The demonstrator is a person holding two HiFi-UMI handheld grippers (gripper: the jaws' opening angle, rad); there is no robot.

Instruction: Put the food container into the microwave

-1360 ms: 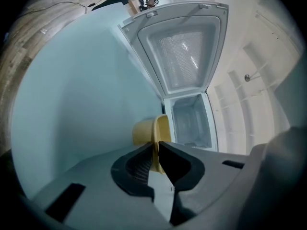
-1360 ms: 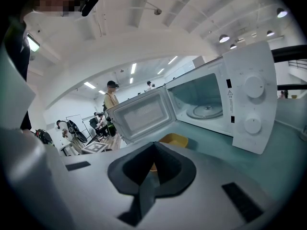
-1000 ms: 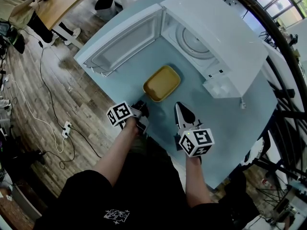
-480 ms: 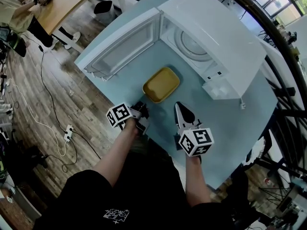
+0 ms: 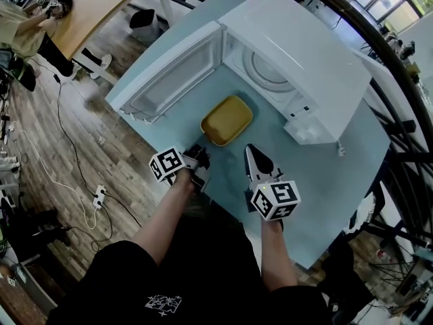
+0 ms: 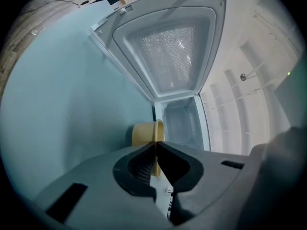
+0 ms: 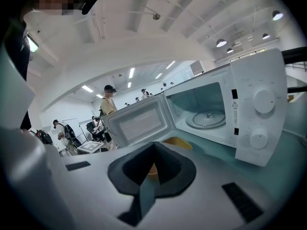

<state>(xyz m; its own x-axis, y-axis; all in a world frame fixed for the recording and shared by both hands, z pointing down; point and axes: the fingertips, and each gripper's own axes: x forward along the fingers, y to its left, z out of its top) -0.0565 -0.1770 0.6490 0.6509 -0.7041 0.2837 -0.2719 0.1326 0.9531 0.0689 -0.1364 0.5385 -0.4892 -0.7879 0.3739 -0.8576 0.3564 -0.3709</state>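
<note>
A shallow yellow food container (image 5: 227,119) sits on the light blue table (image 5: 325,175) just in front of the white microwave (image 5: 304,46). The microwave door (image 5: 172,73) is swung wide to the left, and the glass turntable (image 5: 270,70) shows inside. My left gripper (image 5: 201,150) is shut and empty, just short of the container's near left corner. My right gripper (image 5: 252,149) is shut too, a little back from its near right side. In the left gripper view the container (image 6: 144,132) shows beyond the shut jaws. In the right gripper view the container (image 7: 178,142) lies before the open cavity (image 7: 206,111).
The table's near edge runs right under both grippers. Wooden floor at the left carries cables and a power strip (image 5: 99,195). A black bin (image 5: 145,9) and a wooden table (image 5: 101,5) stand at the far left. Several people (image 7: 109,104) stand in the background.
The head view has shifted slightly. Both grippers and the container keep their places.
</note>
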